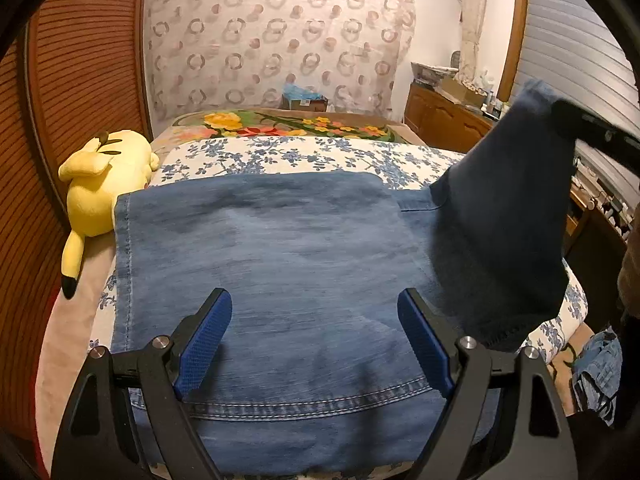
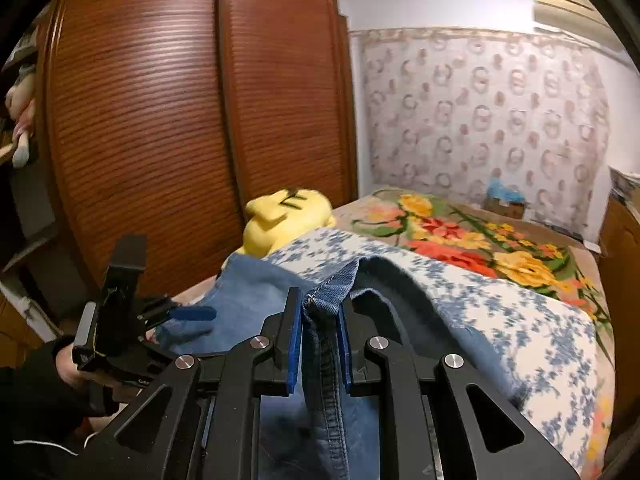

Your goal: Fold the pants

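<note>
Right wrist view, right fingers (image 2: pixel 318 320) clamping pants (image 2: pixel 328 408) hem, left fingers (image 1: pixel 314 332) spread, empty.

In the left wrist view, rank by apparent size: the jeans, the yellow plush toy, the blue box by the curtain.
1. jeans: largest, though nearest the camera, which inflates them.
2. yellow plush toy.
3. blue box: smallest, but farthest, so true size unsure.

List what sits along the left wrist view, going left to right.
wardrobe door → yellow plush toy → flat denim pants → lifted pant end → right gripper → wooden dresser
</note>
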### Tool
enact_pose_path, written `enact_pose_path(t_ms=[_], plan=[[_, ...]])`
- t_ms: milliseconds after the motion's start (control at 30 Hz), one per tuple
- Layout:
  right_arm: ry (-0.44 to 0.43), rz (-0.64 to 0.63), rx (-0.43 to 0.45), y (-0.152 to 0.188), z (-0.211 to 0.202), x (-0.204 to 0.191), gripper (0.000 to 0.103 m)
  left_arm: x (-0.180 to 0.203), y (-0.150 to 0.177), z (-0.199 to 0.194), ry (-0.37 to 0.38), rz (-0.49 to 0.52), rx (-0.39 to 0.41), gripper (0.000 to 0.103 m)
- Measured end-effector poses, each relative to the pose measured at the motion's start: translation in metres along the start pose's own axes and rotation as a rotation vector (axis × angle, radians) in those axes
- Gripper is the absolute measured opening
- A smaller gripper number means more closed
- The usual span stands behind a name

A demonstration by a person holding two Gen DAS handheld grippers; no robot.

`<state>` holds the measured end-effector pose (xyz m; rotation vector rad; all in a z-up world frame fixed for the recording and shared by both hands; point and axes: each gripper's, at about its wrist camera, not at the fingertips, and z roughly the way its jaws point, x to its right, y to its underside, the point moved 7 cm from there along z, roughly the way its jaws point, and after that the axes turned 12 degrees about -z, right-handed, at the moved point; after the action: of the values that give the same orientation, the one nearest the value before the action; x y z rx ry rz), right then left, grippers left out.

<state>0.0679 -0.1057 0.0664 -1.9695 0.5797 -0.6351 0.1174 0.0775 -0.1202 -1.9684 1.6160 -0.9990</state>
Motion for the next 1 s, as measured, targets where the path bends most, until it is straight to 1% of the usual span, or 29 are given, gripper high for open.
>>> enact_pose_path(t_ms=[67, 100, 133, 167, 267, 400, 500, 533, 633, 767, 933, 1000], plan=[[-0.012, -0.021, -0.036, 0.004, 0.015, 0.001, 0.018, -0.001, 0.001, 0.001, 0.001, -0.005, -0.001, 0.085], [-0.009, -0.023, -0.05, 0.007, 0.019, 0.004, 0.021, -0.001, 0.001, 0.001, 0.001, -0.005, -0.002, 0.086], [0.0, -0.021, -0.06, 0.008, 0.02, 0.01, 0.028, -0.001, 0.001, 0.002, 0.001, -0.004, -0.003, 0.085], [0.008, -0.014, -0.068, 0.008, 0.024, 0.014, 0.031, -0.001, 0.002, 0.002, 0.0, -0.003, -0.003, 0.085], [0.028, 0.016, -0.077, 0.009, 0.03, 0.029, 0.032, 0.002, 0.003, 0.003, 0.004, -0.001, -0.006, 0.085], [0.066, 0.06, -0.114, 0.022, 0.043, 0.044, 0.032, 0.006, 0.004, 0.004, 0.012, 0.006, -0.011, 0.085], [0.1, 0.082, -0.153, 0.036, 0.046, 0.046, 0.033, 0.012, 0.001, 0.007, 0.025, 0.011, -0.017, 0.085], [0.108, 0.087, -0.164, 0.038, 0.044, 0.038, 0.033, 0.015, -0.001, 0.007, 0.034, 0.015, -0.015, 0.085], [0.123, 0.117, -0.195, 0.051, 0.049, 0.034, 0.037, 0.023, -0.007, 0.006, 0.052, 0.028, -0.008, 0.085], [0.146, 0.152, -0.23, 0.063, 0.053, 0.038, 0.039, 0.035, -0.017, 0.007, 0.077, 0.042, 0.0, 0.085], [0.153, 0.196, -0.267, 0.077, 0.05, 0.037, 0.04, 0.053, -0.031, 0.015, 0.142, 0.043, 0.001, 0.085], [0.151, 0.209, -0.283, 0.082, 0.054, 0.036, 0.04, 0.058, -0.033, 0.021, 0.15, 0.049, -0.007, 0.085]])
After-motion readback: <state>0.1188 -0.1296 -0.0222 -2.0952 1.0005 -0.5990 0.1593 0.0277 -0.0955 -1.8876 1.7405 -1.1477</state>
